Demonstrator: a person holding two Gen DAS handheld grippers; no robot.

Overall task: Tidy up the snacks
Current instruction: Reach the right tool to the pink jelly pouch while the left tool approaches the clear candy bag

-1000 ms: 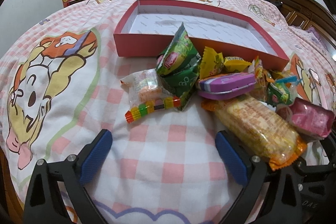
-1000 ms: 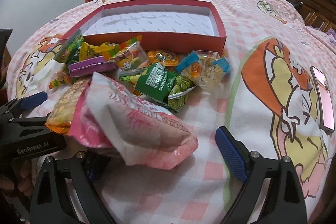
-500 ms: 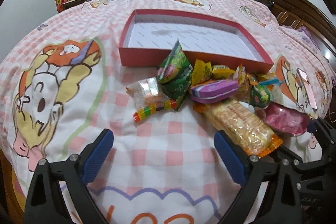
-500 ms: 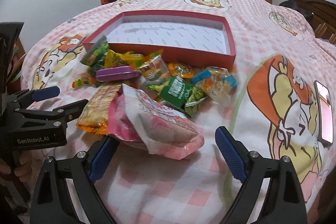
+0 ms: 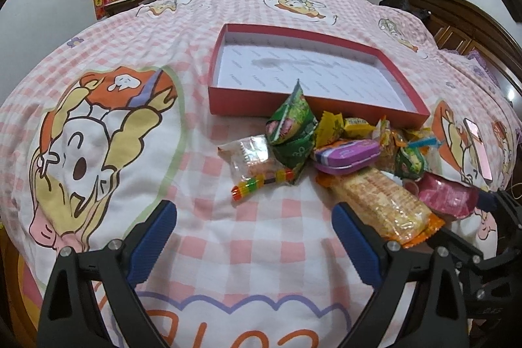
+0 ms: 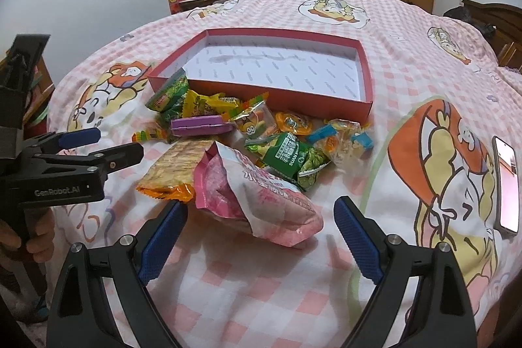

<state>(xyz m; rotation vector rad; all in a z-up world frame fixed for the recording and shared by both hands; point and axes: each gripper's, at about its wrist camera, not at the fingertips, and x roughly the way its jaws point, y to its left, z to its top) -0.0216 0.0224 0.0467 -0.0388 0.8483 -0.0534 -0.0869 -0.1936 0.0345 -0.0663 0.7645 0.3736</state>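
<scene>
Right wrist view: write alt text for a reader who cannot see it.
The open right gripper hovers above a pink snack bag at the near edge of a snack pile on a pink checked bedspread. An empty red box lies behind the pile. The open left gripper enters from the left, and a phone lies at right.

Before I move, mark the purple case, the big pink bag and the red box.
purple case (image 6: 200, 125), right wrist view, middle of its lid.
big pink bag (image 6: 261, 198), right wrist view, its printed front.
red box (image 5: 257, 105), left wrist view, near outer wall.
</scene>
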